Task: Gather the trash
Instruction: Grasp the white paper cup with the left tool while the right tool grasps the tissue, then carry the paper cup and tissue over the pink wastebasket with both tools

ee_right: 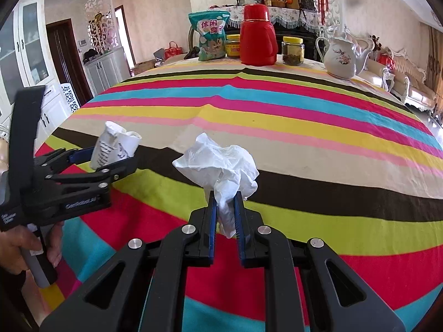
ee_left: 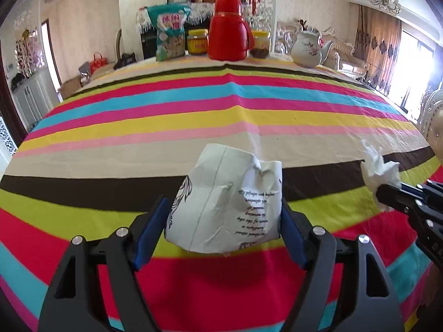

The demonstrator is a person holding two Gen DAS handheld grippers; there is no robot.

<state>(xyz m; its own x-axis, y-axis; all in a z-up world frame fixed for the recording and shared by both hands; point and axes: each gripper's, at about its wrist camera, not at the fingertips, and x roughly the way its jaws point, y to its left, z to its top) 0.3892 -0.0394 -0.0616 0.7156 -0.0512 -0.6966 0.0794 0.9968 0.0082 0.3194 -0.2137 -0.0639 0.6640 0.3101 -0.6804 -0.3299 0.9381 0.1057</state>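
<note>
Clamped between the blue pads of the left gripper (ee_left: 224, 221) sits a crumpled paper cup (ee_left: 227, 199) with printed script, held above the striped tablecloth (ee_left: 193, 116). Beside it, the right gripper (ee_right: 224, 215) pinches a wad of white tissue (ee_right: 218, 166) in a narrow grip over the same cloth. Along the far edge stand a snack bag (ee_left: 169, 33), a red thermos (ee_left: 229, 30) and a white teapot (ee_left: 308, 47).

Rainbow-striped tablecloth (ee_left: 193, 116), red thermos (ee_left: 229, 30), white tissue (ee_right: 221, 166), white paper cup (ee_left: 224, 202) printed black.
</note>
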